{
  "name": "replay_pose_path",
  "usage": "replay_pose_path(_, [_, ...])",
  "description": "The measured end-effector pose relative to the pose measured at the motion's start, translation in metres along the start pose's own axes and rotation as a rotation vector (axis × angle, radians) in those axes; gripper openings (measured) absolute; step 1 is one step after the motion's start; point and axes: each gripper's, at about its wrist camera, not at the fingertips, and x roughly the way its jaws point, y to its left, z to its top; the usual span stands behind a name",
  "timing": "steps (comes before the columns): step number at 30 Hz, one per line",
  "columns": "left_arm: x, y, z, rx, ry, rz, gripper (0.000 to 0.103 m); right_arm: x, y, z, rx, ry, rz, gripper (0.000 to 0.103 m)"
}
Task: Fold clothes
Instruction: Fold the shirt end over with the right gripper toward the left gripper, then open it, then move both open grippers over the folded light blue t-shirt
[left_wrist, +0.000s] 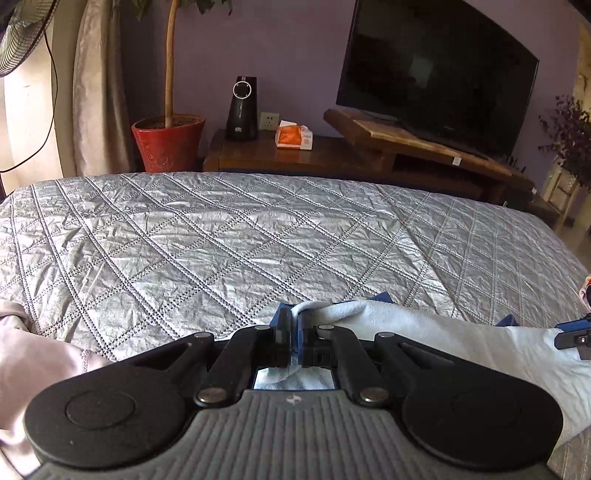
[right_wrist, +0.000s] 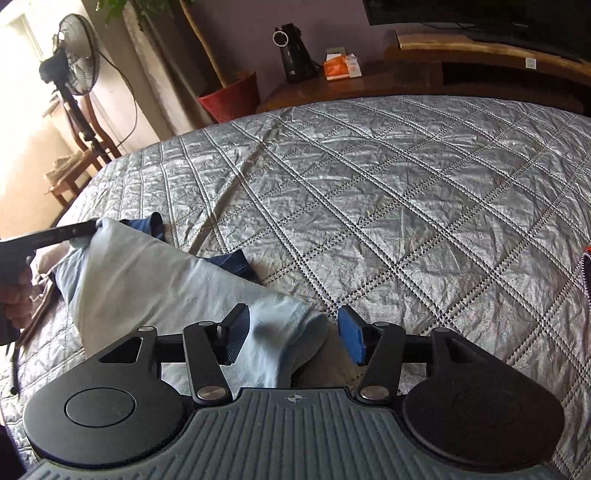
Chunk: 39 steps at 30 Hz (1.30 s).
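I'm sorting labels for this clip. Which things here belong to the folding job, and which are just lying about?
Job:
- light blue garment
- left gripper, jaws shut on it
- right gripper, jaws open around it
- quilted bedspread

Lying about:
- TV
- red plant pot
- tissue pack
- fan

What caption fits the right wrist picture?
Right gripper open around light blue cloth on the bed; left gripper pinches its far corner.
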Motion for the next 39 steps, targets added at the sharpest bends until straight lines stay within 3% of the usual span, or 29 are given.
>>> replay_pose_path(3, [-0.001,-0.004,-0.003,0.005,-0.012,0.037,0.003,0.011,0.012,0.001,-0.074,0.005,-0.004,0.051])
replay_pose_path(4, [0.001,-0.003,-0.004,-0.002,-0.012,0.043,0.003,0.011,0.014,0.000,-0.092,-0.003,-0.018,0.028])
replay_pose_path(5, [0.004,-0.002,-0.005,-0.008,-0.011,0.044,0.003,0.011,0.016,0.000,-0.107,-0.014,-0.030,0.018])
replay_pose_path(6, [0.006,-0.002,-0.006,-0.005,-0.010,0.047,0.003,0.008,0.016,-0.002,-0.104,-0.037,-0.038,0.016])
replay_pose_path(10, [0.008,0.003,-0.002,-0.016,0.009,0.060,0.006,0.004,0.015,-0.012,-0.082,-0.057,-0.153,0.013])
replay_pose_path(13, [0.007,0.002,0.001,0.011,-0.014,0.107,0.017,0.004,0.024,-0.020,-0.121,-0.077,-0.241,0.019])
replay_pose_path(16, [0.000,0.012,0.004,-0.026,-0.039,0.138,0.029,0.006,0.049,-0.022,-0.250,-0.073,-0.365,0.018])
replay_pose_path(21, [-0.029,0.034,0.005,-0.116,-0.113,0.278,0.031,-0.017,0.065,-0.012,-0.235,-0.197,-0.481,0.021])
replay_pose_path(24, [-0.049,0.042,0.006,-0.162,-0.157,0.202,0.029,-0.025,0.091,-0.010,-0.286,-0.238,-0.373,0.031])
replay_pose_path(27, [-0.049,0.031,0.009,-0.157,-0.141,0.006,0.030,-0.009,0.126,-0.008,-0.356,-0.184,-0.220,0.066])
replay_pose_path(30, [-0.013,0.005,0.002,-0.077,-0.068,-0.042,0.032,0.018,0.147,-0.005,-0.329,-0.139,-0.076,0.058])
replay_pose_path(35, [0.025,-0.013,-0.012,0.039,0.051,-0.037,0.034,0.058,0.170,0.003,-0.358,-0.111,-0.011,0.052])
replay_pose_path(39, [0.031,-0.009,-0.014,0.053,0.044,0.033,0.047,0.073,0.160,0.005,-0.367,-0.085,-0.090,0.051])
